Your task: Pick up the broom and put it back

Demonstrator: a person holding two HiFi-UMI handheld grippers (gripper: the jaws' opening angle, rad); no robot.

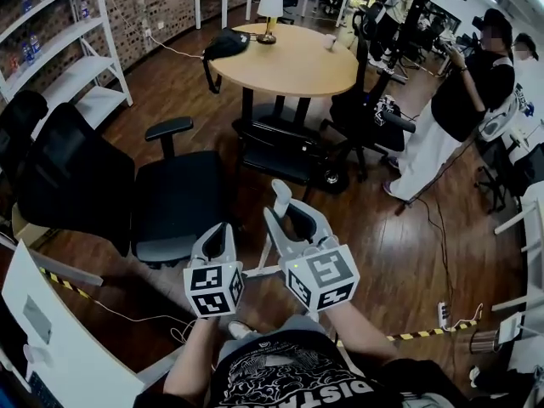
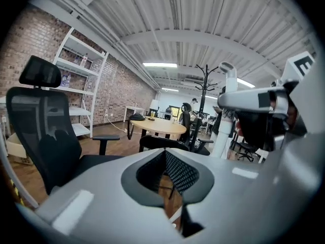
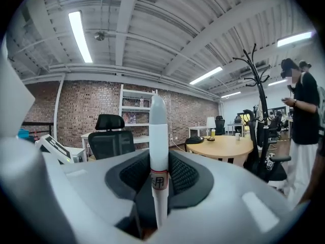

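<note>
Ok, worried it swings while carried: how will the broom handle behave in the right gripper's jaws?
The broom handle looks a stiff, smooth tube: probably no flex, but it might slip or pivot. The right gripper grips it near its rounded top, so the rest below could swing.

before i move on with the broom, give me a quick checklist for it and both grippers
1. Grip: the right gripper is shut on the white tubular broom handle, with a pad on either side: ok.
2. Handle attitude: roughly upright between the pads: ok.
3. Free hand: the left gripper has its jaws together with nothing between them: ok.
4. Broom head: outside every view: cannot tell.
5. Way ahead: the black mesh office chair stands close in front on the left: not ok.
6. Put-back spot: none recognisable in these views: cannot tell.
</note>
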